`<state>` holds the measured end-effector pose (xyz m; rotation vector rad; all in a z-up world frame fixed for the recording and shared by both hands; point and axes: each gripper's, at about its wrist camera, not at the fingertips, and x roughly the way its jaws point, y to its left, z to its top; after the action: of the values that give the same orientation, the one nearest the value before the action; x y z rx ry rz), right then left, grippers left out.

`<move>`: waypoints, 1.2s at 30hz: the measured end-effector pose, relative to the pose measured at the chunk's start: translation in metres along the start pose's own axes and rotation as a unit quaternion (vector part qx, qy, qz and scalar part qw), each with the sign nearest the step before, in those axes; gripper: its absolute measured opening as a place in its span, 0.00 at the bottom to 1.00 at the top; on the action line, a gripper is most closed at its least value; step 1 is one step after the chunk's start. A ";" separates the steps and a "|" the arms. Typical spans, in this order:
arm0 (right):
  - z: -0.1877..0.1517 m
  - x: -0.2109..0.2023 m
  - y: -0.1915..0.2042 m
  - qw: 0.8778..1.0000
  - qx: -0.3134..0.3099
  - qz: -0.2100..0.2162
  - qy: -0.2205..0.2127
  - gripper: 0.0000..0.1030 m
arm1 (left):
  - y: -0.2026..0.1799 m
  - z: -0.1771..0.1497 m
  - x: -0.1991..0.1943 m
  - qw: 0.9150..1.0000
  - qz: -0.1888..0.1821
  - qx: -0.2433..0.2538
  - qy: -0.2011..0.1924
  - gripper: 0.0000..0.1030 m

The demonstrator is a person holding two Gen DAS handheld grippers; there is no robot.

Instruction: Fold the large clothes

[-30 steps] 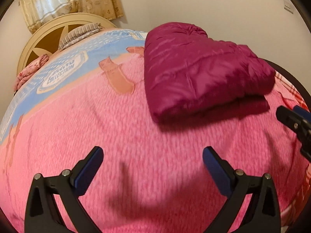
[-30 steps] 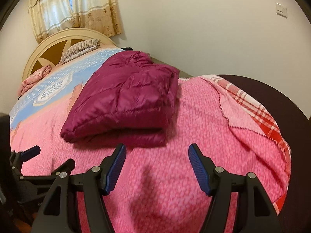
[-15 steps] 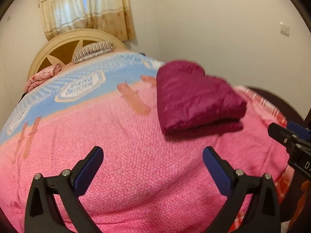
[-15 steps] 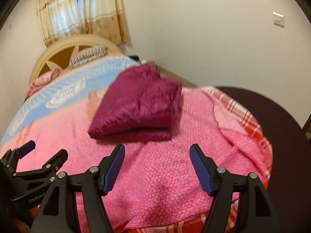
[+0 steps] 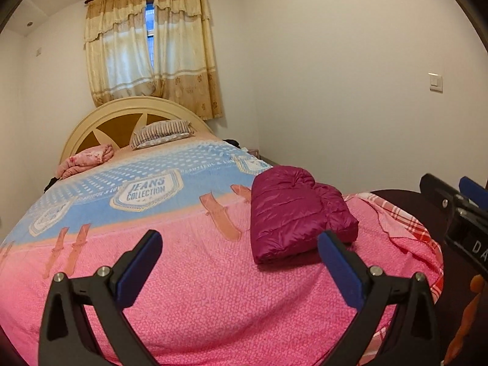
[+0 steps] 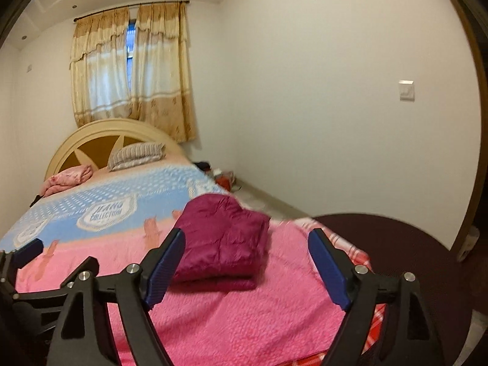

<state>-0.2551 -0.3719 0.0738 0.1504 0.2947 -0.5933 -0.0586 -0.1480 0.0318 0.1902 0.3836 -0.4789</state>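
Observation:
A folded maroon puffer jacket point(image 5: 292, 210) lies on the pink part of the bedspread point(image 5: 195, 274), near the bed's right side; it also shows in the right wrist view point(image 6: 225, 241). My left gripper point(image 5: 239, 250) is open and empty, held back from the jacket above the bed's foot. My right gripper point(image 6: 245, 248) is open and empty, also back from the jacket. The right gripper shows at the right edge of the left wrist view point(image 5: 457, 201). The left gripper shows at the left edge of the right wrist view point(image 6: 45, 262).
The bed has a cream headboard point(image 5: 128, 113), a striped pillow point(image 5: 161, 132) and a pink bundle point(image 5: 88, 158) at its head. A white wall point(image 5: 335, 91) runs close along the right. A dark round rug point(image 6: 396, 244) lies beside the bed's foot. Small items sit on the floor point(image 6: 222, 178).
Both grippers have drawn back and up from the folded jacket, so it looks smaller and farther. Both stay open and empty. The jacket has not moved.

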 end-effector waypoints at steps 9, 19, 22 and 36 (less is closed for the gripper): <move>0.002 -0.006 -0.001 1.000 0.010 0.009 -0.004 0.82 | -0.003 0.003 -0.006 1.000 0.008 -0.004 -0.024 1.00; -0.001 0.000 0.001 1.000 0.007 0.016 0.004 0.82 | -0.006 0.002 -0.001 1.000 0.009 0.000 -0.016 1.00; -0.001 -0.001 0.000 1.000 0.010 0.016 0.006 0.82 | -0.006 0.002 -0.001 1.000 0.011 -0.001 -0.017 1.00; -0.002 0.001 0.000 1.000 0.009 0.014 0.009 0.83 | -0.008 0.002 0.002 1.000 0.006 -0.003 -0.011 1.00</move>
<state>-0.2549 -0.3720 0.0720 0.1771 0.3036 -0.5663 -0.0603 -0.1560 0.0326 0.1812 0.3617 -0.4669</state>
